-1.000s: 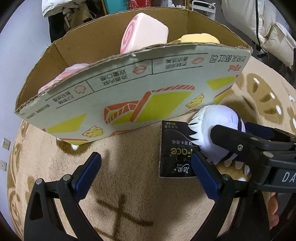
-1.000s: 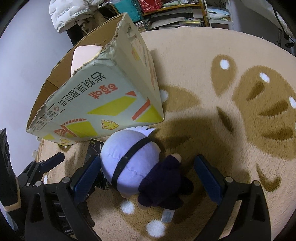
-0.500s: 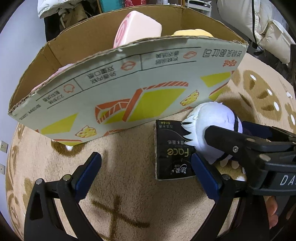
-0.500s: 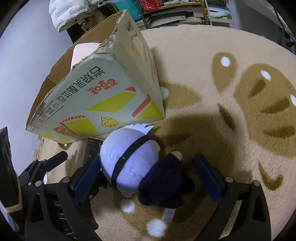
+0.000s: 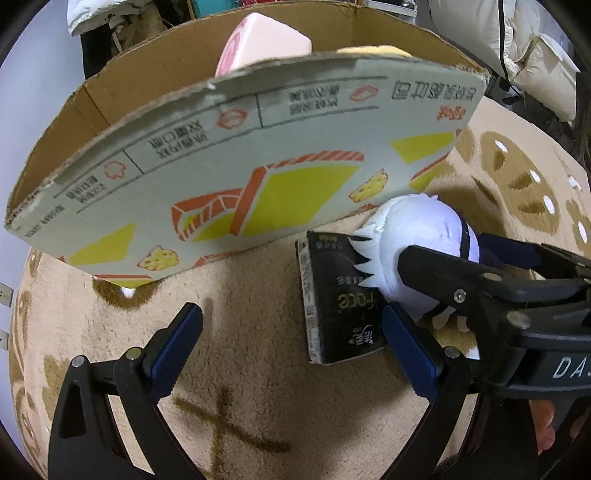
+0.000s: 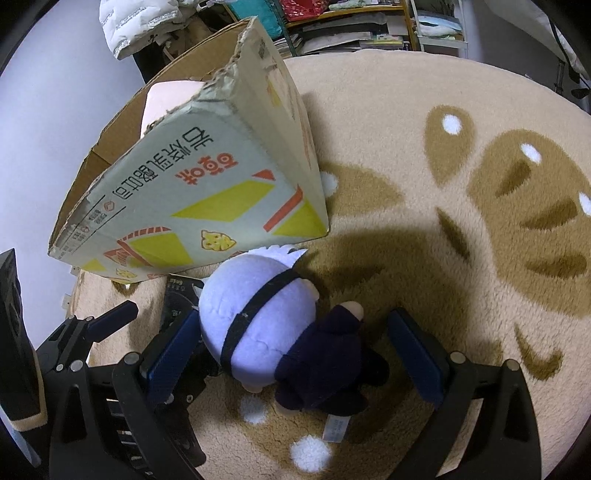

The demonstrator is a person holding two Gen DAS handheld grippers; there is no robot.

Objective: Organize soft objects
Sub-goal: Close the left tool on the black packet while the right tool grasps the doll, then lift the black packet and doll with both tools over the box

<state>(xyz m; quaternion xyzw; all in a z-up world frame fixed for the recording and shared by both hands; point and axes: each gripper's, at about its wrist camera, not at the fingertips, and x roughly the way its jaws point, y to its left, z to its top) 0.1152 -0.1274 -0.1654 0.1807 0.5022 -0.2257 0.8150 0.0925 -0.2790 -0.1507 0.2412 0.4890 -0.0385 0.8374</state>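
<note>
A plush doll with a lavender head (image 6: 258, 321) and navy body lies on the beige rug (image 6: 424, 110) by the cardboard box (image 6: 207, 192). My right gripper (image 6: 293, 354) is open and straddles the doll, its left pad against the head. A black tissue pack (image 5: 340, 295) lies flat beside the doll's head (image 5: 417, 236). My left gripper (image 5: 293, 347) is open, low over the rug, with the pack near its right pad. The box (image 5: 258, 155) holds a pink plush (image 5: 266, 44) and a yellow one (image 5: 373, 51).
The box's printed wall leans over the rug just ahead of both grippers. Cluttered shelves (image 6: 351, 22) and a white padded jacket (image 5: 535, 48) stand beyond the rug. Part of a person's hand (image 5: 546, 432) shows behind the right gripper. Bare rug stretches to the right.
The left gripper has crept forward and right, so the black pack sits nearer its right pad. The right gripper has edged slightly further around the doll. Both stay open.
</note>
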